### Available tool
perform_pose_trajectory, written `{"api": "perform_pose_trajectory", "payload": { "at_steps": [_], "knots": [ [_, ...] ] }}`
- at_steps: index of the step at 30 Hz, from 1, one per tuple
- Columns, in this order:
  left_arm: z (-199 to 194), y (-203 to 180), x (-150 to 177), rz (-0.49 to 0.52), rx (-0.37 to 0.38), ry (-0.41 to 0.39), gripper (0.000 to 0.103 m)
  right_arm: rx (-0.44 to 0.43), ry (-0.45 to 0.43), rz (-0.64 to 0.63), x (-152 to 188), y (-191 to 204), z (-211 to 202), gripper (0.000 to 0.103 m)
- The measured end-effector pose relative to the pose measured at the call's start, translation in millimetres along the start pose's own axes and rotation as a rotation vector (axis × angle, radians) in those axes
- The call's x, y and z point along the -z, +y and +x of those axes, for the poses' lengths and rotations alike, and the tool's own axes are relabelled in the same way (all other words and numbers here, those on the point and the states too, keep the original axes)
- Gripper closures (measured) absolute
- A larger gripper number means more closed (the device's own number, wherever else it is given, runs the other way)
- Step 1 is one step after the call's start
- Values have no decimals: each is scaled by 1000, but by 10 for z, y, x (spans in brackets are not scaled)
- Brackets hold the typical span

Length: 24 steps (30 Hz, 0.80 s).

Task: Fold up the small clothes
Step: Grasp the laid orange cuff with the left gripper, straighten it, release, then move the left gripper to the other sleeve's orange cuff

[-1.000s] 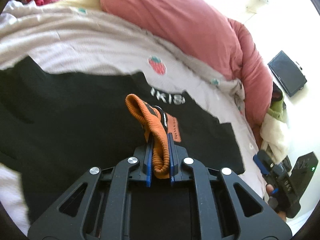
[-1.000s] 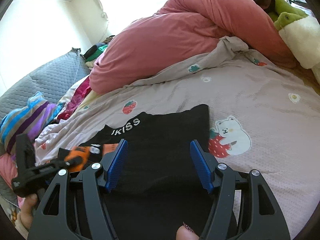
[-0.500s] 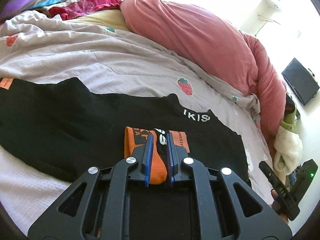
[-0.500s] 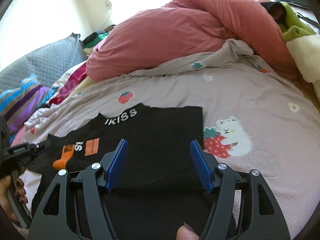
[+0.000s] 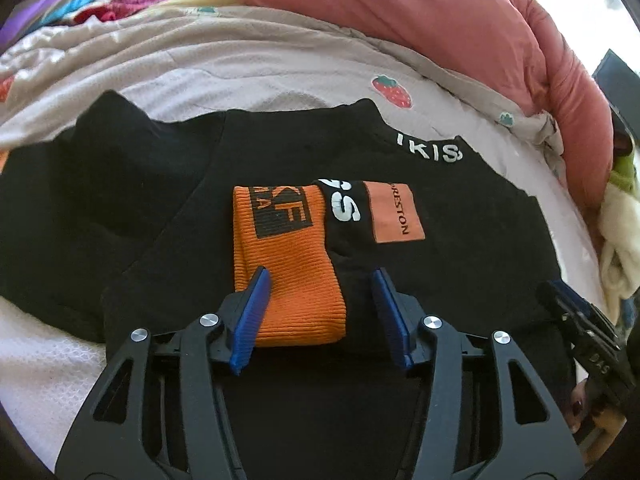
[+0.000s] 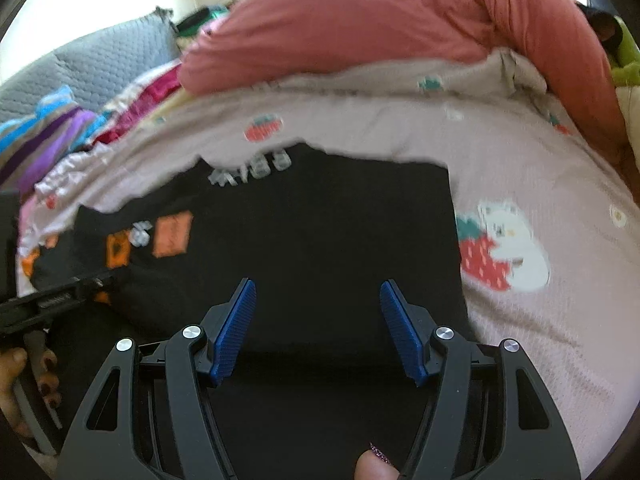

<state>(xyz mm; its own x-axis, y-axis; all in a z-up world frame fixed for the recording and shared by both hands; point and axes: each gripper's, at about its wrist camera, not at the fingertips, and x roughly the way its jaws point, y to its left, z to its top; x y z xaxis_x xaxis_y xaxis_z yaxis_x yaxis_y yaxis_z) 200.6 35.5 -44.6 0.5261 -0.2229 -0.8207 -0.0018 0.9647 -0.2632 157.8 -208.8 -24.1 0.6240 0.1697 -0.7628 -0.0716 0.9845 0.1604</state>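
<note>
A small black top (image 5: 460,280) with white collar lettering lies flat on the bed; it also shows in the right wrist view (image 6: 340,240). Its sleeve is folded across the body, and the orange ribbed cuff (image 5: 288,272) lies on the black cloth. My left gripper (image 5: 320,312) is open, its blue fingers on either side of the cuff's near end. My right gripper (image 6: 318,328) is open and empty above the top's right half. It also shows at the right edge of the left wrist view (image 5: 580,328).
A pink bedsheet (image 6: 540,320) with strawberry and bear prints covers the bed. A rolled red duvet (image 5: 420,12) lies along the far side. Striped and coloured clothes (image 6: 52,132) are heaped at the far left, next to a grey cushion (image 6: 100,64).
My left gripper carried the orange cuff down onto the top's body, laid it flat and opened, releasing it. My right gripper stayed open and drew a little nearer over the top.
</note>
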Motion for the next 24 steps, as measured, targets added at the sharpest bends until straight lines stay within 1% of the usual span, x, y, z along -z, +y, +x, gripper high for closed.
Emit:
{"api": "perform_pose_trajectory", "payload": {
  "at_steps": [2, 6, 9, 10, 11, 15, 16, 18, 19, 20, 21, 24],
  "knots": [
    [-5, -30, 12, 17, 1, 1, 50, 8, 47, 24, 61, -61, 114, 39],
    [-19, -17, 19, 14, 6, -2, 50, -6, 42, 33, 97, -92, 105, 38],
    [-64, -9, 11, 11, 13, -3, 49, -24, 31, 39, 103, -92, 48, 32],
    [-82, -20, 4, 13, 14, -5, 47, -29, 24, 40, 108, -89, 20, 29],
    [-119, -19, 2, 15, 11, -12, 41, -31, 20, 40, 103, -84, -1, 27],
    [-265, 11, 4, 11, 16, -40, 38, -39, 1, 26, 110, -34, -96, 22],
    [-299, 14, 7, 13, 15, -45, 33, -43, -3, 23, 110, -20, -116, 20],
    [-350, 12, 9, 21, 11, -58, 32, -49, -11, 20, 106, 6, -149, 17],
    [-378, 11, 12, 26, 6, -62, 26, -58, -19, 16, 103, 27, -181, 15],
    [-413, 10, 14, 31, -3, -70, 14, -60, -22, 13, 97, 47, -197, 12],
    [-456, 12, 18, 35, -18, -85, 11, -63, -28, 8, 83, 72, -222, 10],
    [-544, 28, 17, 45, -43, -107, 10, -66, -49, -1, 58, 122, -293, 7]
  ]
}}
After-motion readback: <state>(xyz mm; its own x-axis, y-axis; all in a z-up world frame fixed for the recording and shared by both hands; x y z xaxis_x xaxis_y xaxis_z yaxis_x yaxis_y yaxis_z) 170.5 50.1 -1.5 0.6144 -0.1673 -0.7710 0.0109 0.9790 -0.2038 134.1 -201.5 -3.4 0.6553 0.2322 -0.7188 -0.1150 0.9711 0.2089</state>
